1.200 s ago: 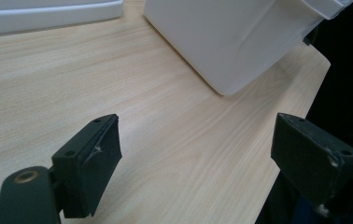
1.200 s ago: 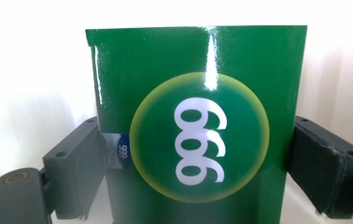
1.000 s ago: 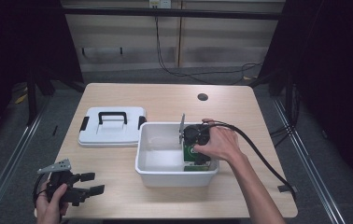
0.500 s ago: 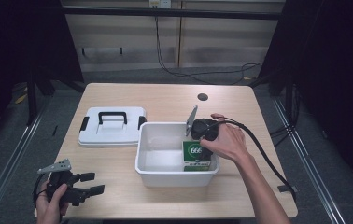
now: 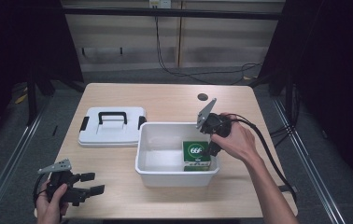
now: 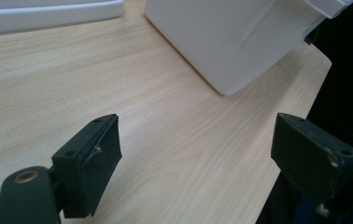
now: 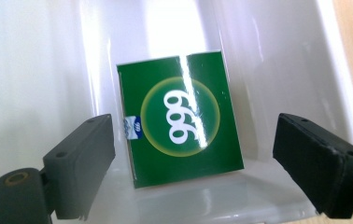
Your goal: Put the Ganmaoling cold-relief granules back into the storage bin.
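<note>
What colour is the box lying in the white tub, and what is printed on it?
The box is green, with white "999" inside a yellow-ringed circle; the right gripper view shows it best.

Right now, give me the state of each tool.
Left tool: open, holding nothing.
Right tool: open above the green box, not gripping it.

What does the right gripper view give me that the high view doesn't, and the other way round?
The right gripper view reads the green box's "999" print and shows the right gripper's jaws wide apart, clear of the box on both sides. The high view adds the white lid lying left of the white bin, and the left gripper open near the table's front left corner. Both show the box lying flat inside the bin.
</note>
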Available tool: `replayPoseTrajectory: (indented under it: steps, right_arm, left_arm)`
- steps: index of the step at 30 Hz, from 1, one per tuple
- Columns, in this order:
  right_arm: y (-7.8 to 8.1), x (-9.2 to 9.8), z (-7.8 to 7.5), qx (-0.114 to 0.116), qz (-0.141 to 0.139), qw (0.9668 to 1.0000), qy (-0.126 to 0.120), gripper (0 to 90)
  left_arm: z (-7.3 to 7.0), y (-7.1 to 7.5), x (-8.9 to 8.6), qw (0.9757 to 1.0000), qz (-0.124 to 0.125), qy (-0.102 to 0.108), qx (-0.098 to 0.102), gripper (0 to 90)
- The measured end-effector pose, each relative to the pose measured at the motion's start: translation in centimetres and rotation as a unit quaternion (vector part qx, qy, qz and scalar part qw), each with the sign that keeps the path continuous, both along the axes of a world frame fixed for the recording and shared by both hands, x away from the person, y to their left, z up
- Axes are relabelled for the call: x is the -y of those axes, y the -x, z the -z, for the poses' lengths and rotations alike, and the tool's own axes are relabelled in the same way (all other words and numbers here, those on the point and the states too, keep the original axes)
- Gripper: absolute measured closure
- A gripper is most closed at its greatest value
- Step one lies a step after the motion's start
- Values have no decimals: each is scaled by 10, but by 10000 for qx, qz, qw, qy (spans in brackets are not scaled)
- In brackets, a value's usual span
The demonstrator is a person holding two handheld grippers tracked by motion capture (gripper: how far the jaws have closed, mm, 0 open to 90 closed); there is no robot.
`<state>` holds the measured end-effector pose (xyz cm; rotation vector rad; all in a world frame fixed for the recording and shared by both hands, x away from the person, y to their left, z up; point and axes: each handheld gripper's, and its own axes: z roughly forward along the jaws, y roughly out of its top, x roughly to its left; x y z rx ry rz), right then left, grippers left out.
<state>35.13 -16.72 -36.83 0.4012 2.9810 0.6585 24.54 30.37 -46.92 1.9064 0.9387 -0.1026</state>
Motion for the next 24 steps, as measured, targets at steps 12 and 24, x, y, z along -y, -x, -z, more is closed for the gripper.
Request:
replayPoseTrajectory:
  steps: [12,24]
  right_arm:
    - [9,27,-13,318,293,9956,-830,134]
    - [23,56,-15,502,639,9867,-1409,135]
  left_arm:
    - [0,0,0,10000,-10,10,1,160]
    - [0,0,-1,10000,-9,12,-1,160]
